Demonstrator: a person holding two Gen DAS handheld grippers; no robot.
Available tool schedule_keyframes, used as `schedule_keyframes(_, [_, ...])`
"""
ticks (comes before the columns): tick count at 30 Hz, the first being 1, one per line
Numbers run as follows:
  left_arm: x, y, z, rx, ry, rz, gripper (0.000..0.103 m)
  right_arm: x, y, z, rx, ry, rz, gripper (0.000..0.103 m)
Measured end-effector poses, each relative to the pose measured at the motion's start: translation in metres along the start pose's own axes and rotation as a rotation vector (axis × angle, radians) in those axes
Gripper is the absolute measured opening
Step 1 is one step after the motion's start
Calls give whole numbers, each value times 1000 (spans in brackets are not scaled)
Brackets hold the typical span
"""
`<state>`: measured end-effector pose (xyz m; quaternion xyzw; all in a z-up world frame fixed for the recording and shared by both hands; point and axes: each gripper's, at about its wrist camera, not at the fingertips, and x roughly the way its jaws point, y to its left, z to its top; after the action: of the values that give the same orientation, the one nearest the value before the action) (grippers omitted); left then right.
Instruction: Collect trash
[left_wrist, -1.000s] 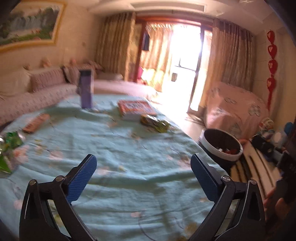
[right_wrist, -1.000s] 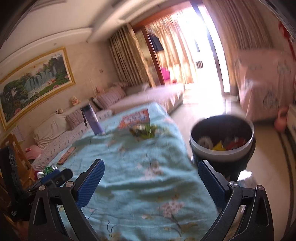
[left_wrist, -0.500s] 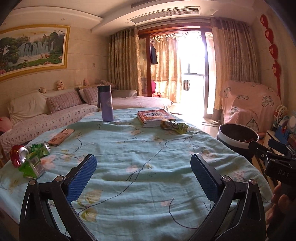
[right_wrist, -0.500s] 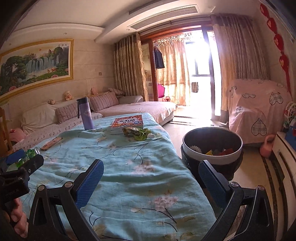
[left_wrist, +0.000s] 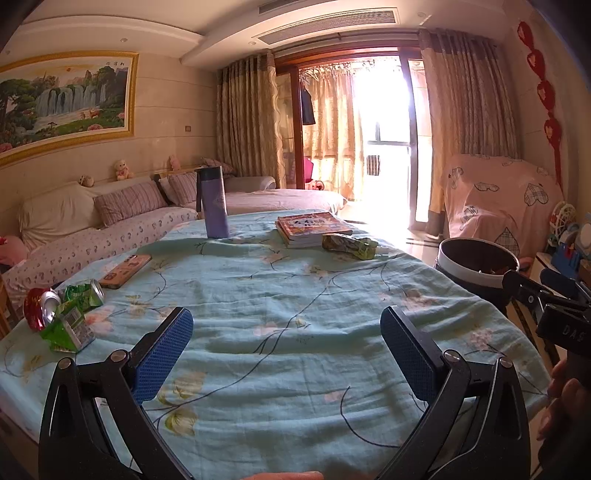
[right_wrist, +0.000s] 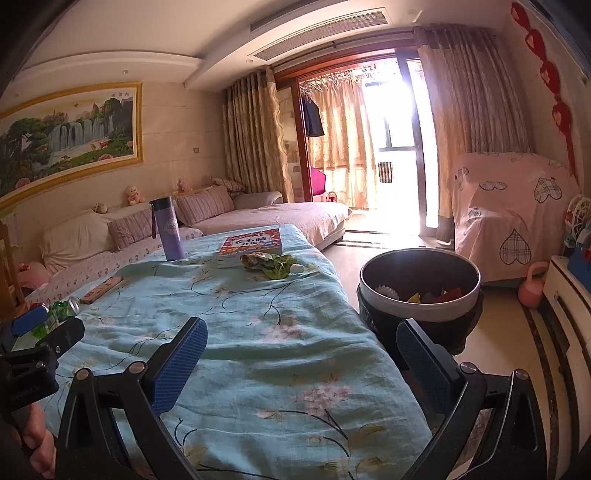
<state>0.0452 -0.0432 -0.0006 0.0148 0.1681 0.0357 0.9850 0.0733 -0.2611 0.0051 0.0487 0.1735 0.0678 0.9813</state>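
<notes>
Jaws of both the left gripper and the right gripper are spread wide and hold nothing, above the near end of the desk with its blue floral cloth. Taking the purple bottle as landmark: the books lie to its right, a crumpled green wrapper just beyond them near the desk's right edge. A phone lies nearer than the bottle and to its left; nearer still, crushed cans and a green carton cluster at the left edge. Far right of the bottle, on the floor, stands the trash bin, scraps inside. Compared with half a second ago, little has shifted; both views are steadier.
</notes>
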Motion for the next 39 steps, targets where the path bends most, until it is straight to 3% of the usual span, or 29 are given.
schedule_keyframes(39, [-2,-1,0,-9,16,-12,103,-5,7,-3,-17,13,18,103])
